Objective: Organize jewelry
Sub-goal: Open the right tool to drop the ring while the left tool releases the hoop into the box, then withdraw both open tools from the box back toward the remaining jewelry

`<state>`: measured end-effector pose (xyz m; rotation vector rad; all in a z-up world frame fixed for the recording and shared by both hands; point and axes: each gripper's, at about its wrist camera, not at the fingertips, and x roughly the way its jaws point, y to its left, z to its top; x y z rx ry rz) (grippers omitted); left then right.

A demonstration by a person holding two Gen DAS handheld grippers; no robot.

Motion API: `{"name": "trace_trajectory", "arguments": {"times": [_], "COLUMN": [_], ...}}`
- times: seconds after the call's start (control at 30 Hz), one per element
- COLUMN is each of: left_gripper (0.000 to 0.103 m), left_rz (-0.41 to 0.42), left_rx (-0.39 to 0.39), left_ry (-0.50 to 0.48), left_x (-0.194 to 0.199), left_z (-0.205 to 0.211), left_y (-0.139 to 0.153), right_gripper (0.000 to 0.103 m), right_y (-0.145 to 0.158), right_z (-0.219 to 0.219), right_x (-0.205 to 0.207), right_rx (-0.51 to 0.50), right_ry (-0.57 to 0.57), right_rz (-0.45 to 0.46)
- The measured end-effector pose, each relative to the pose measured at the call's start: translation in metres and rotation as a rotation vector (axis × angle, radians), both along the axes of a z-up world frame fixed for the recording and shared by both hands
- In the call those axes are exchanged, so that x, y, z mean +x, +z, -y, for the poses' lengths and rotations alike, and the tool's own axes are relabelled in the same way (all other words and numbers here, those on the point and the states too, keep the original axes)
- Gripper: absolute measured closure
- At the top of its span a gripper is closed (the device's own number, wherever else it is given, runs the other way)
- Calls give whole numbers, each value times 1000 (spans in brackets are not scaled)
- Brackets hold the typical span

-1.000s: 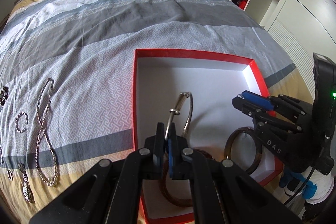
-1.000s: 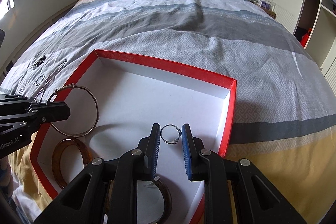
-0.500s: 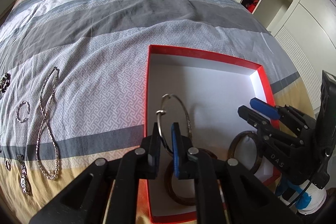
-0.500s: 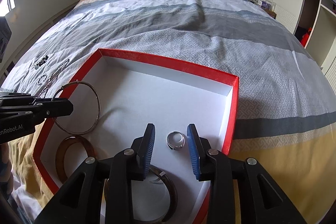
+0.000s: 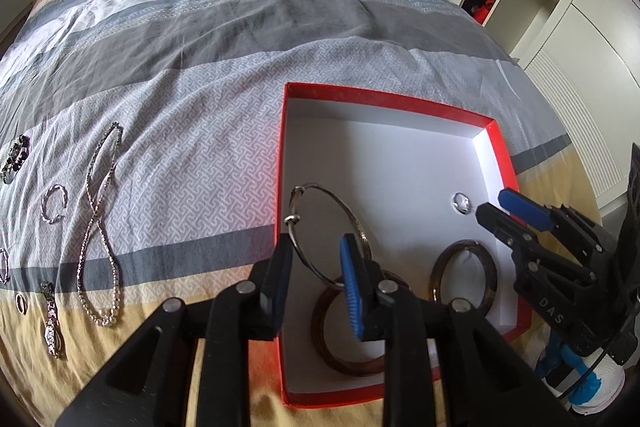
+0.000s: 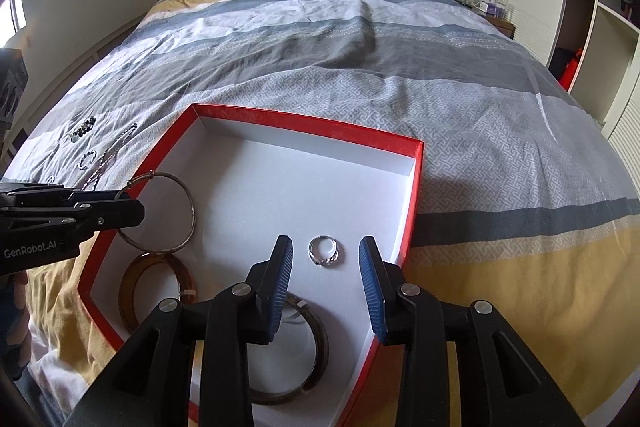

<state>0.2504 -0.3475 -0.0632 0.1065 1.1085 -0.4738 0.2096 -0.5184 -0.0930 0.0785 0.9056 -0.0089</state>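
Bedroom. A bed (image 6: 320, 39) with a striped grey, white and yellow cover fills both views; wooden headboard at the far end, white wardrobes along one side.

Red box (image 5: 502, 163), shallow, white inside, sits on the cover near the foot of the bed. Judged to be the collecting tray: pieces go in here so they stop lying loose on the fabric.

Inside the box: two brown bangles, one (image 6: 158, 291) by the left wall, one (image 6: 288, 343) nearer the front edge, partly hidden under the right hand-held gripper. A thin silver hoop (image 5: 330, 231) is over the left part of the floor, its near edge over a brown bangle. A small silver ring (image 6: 325, 251) lies flat on the white floor, near the right wall.

Not yet sorted, on the cover left of the box: a long silver chain (image 5: 99, 227), an open silver cuff (image 5: 54, 203), a dark beaded piece (image 5: 15, 158), a small watch-like item (image 5: 51, 319).

Left hand-held gripper (image 5: 316, 281): jaws have just been opening; part open now, the hoop's rim between the pads, which appear clear of it. Reads as a release.

Right hand-held gripper (image 6: 326, 281): jaws have just been opening, a moderate gap now, nothing pinched. The ring lies just ahead between the tips, untouched, apparently set down.
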Motion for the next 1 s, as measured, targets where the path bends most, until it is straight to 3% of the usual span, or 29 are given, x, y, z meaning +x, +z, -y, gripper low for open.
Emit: {"name": "trace_trajectory", "arguments": {"times": [0.63,0.7,0.77,1.0], "left_gripper": [78,75,66,62], "left_rz": [66,79,105,192], "left_rx": [8,9,19,43], "left_ry": [-2,12,30,108], "left_x": [-46,-55,-66,-106], "left_z": [-30,-41,-52,-103], "left_y": [38,43,50,70], "right_gripper": [68,68,67,61], "right_y": [36,42,48,68], "right_z": [-16,-22,-27,-56], "right_x": [-55,-65,-73,-107], "right_rx": [-11,-13,-13,-12], "right_ry": [-7,-9,-9,-10], "right_rz": [40,46,53,79]}}
